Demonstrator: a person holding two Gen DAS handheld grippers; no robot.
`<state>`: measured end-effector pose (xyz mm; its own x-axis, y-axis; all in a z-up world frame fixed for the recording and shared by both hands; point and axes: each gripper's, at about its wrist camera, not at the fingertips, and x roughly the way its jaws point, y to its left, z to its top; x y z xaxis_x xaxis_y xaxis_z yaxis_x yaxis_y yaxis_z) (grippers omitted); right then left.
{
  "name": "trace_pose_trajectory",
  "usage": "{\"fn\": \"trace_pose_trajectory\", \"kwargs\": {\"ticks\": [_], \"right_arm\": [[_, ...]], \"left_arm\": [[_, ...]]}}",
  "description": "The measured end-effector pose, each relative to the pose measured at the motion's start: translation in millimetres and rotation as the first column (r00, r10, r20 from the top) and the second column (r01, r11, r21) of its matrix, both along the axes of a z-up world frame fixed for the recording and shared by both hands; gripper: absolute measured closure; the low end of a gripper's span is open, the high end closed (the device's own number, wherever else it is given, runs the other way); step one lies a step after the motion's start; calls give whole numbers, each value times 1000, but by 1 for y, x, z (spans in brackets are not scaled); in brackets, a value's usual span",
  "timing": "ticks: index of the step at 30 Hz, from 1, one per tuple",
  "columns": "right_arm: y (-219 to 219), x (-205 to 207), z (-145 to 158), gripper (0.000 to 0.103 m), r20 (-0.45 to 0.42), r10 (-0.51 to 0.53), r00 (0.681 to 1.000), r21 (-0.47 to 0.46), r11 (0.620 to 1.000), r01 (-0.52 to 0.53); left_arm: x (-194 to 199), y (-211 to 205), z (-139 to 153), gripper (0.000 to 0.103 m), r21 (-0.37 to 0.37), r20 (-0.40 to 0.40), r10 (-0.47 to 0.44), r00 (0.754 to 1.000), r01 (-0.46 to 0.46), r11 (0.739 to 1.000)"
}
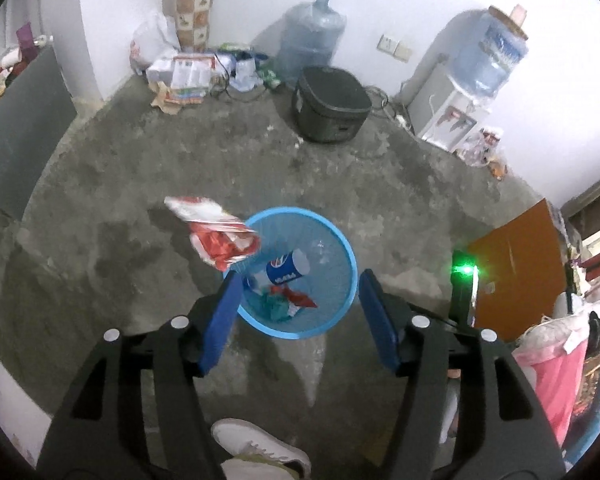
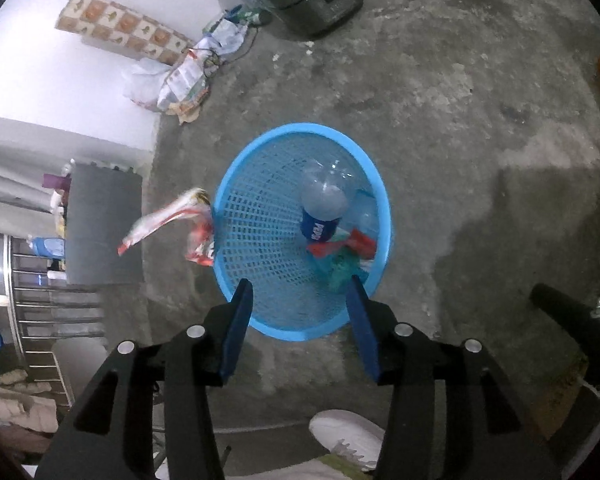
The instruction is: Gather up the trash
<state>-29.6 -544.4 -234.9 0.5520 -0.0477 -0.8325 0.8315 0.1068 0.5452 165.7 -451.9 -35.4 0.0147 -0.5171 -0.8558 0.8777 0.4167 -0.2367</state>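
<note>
Both claws hanging open over the blue bin, red-white wrapper sitting at the rim

Left gripper (image 1: pixel 296 288) is gaping wide with nothing between its blue pads, right gripper (image 2: pixel 298 296) is doing the same, both hovering above the blue mesh basket (image 2: pixel 260 240) on the concrete floor (image 2: pixel 460 120). The red-and-white snack wrapper (image 1: pixel 216 232) is looking blurred and is overlapping the basket's left rim (can't tell if it's airborne or resting on the edge). Inside, a Pepsi bottle (image 2: pixel 322 208) and some crumpled red and green scraps (image 2: pixel 340 256) are lying at the bottom. Risk as I'm judging it: the wrapper is sitting more outside the rim than in, so it's probably tipping onto the floor and needing a re-pick; a light flat wrapper is also drifting easily
</note>
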Motion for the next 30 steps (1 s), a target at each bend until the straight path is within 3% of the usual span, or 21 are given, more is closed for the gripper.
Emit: {"fn": "trace_pose_trajectory", "kwargs": {"ticks": [5,13,18,23,27,30], "right_arm": [[7,6,7,52,18,14,1000,-15,1000,-14],[35,15,29,51,0,80,997,-58,995,-80],[55,26,63,33,-61,148,987,-166,974,-156],[77,52,109,16,-168,209,963,-314,915,-253],[98,87,140,10,-269,268,925,-414,835,-362],[116,118,156,8,-388,282,878,-476,754,-452]], "left_arm": [[4,27,30,45,-43,20,21,1000,-20,999],[16,95,73,32,-96,38,63,997,-59,994],[23,151,96,23,-142,59,109,992,-100,985],[34,207,113,20,-168,36,175,984,-166,972],[46,250,117,16,-186,-5,240,971,-237,954],[55,282,121,13,-195,8,308,951,-301,934]]}}
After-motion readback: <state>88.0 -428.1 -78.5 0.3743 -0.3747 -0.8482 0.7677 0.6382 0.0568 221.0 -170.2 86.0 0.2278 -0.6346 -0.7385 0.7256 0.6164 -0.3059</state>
